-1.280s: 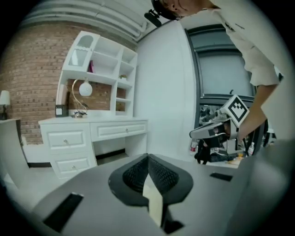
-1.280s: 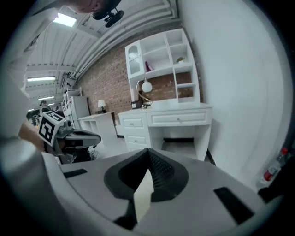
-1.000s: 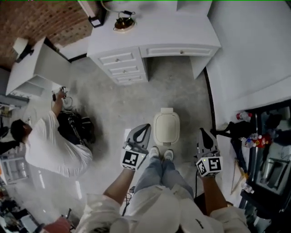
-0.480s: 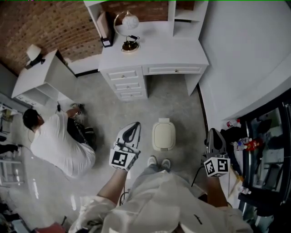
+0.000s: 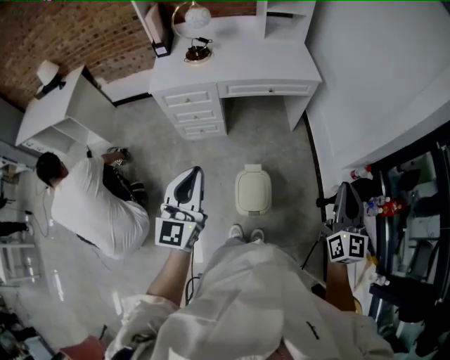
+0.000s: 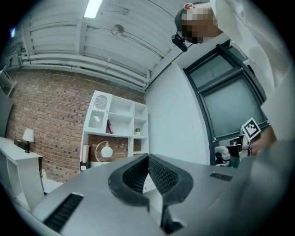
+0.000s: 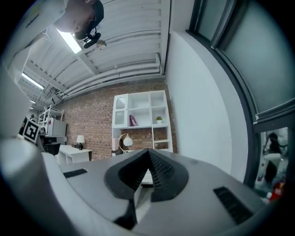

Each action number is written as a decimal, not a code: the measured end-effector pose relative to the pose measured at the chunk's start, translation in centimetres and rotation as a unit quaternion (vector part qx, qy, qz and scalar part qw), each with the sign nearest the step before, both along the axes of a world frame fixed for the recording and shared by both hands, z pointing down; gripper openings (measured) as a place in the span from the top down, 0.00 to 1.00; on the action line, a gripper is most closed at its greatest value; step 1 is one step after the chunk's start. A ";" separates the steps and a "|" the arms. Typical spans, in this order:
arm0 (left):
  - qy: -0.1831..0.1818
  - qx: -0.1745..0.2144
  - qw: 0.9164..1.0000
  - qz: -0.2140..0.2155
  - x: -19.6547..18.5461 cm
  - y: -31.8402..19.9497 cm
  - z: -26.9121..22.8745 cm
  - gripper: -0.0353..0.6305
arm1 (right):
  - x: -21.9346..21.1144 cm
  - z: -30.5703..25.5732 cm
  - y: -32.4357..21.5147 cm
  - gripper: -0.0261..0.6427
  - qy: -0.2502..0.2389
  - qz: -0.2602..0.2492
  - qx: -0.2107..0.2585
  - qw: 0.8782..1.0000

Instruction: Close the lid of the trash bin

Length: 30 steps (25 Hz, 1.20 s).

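The trash bin [image 5: 253, 191] stands on the grey floor [image 5: 275, 151] just ahead of your shoes [image 5: 238, 231]. Its cream lid [image 5: 254, 197] lies flat and down over the body.

Your left gripper [image 5: 193, 171] hangs to the left of the bin, near it but not touching. Its jaws are pressed together with nothing between them; in the left gripper view the ribbed pads [image 6: 161, 174] meet at a point. Your right gripper [image 5: 346, 185] is held to the right of the bin, farther from it than the left one. It too is closed on nothing, and in the right gripper view its pads [image 7: 159, 169] come together. Both grippers point roughly level, out into the room rather than down at the bin.

Beyond the bin, against the far wall, stands a white desk [image 5: 239, 70]. It has a stack of drawers [image 5: 195, 112] on its left side and a globe lamp [image 5: 194, 17] on top. Left of the bin, past your left gripper, a person in a white shirt [image 5: 98, 211] crouches on the floor. Farther left of the bin stands a low white cabinet [image 5: 67, 105] in front of a brick wall [image 5: 63, 35]. Right of the bin, beyond your right gripper, a dark rack [image 5: 415, 232] holds small things that cannot be made out.
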<state>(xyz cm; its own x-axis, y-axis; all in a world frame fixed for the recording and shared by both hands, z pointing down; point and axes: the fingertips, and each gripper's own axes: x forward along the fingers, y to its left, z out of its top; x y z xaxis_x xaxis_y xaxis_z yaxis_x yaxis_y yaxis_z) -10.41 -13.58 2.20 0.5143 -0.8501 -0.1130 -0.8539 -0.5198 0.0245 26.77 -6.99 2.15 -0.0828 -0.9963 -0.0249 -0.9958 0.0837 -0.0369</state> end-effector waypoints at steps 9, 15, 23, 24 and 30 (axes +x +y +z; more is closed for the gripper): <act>-0.006 0.013 1.000 -0.008 0.6 -0.3 -0.7 0.91 | 0.7 -0.3 -0.6 0.94 0.000 0.001 0.001 1.000; -0.006 0.012 1.000 -0.008 0.9 -0.5 -0.7 0.91 | 0.9 -0.4 -0.9 0.94 0.001 0.001 0.001 1.000; -0.005 0.007 1.000 -0.006 1.2 -0.5 -0.4 0.91 | 0.8 -0.1 -1.2 0.94 0.002 -0.004 -0.004 1.000; -0.005 0.006 1.000 -0.006 1.2 -0.6 -0.4 0.91 | 0.8 -0.1 -1.3 0.94 0.003 -0.004 -0.005 1.000; -0.002 0.005 1.000 -0.002 1.4 -0.8 -0.4 0.91 | 0.8 -0.3 -1.5 0.94 0.007 -0.005 -0.005 1.000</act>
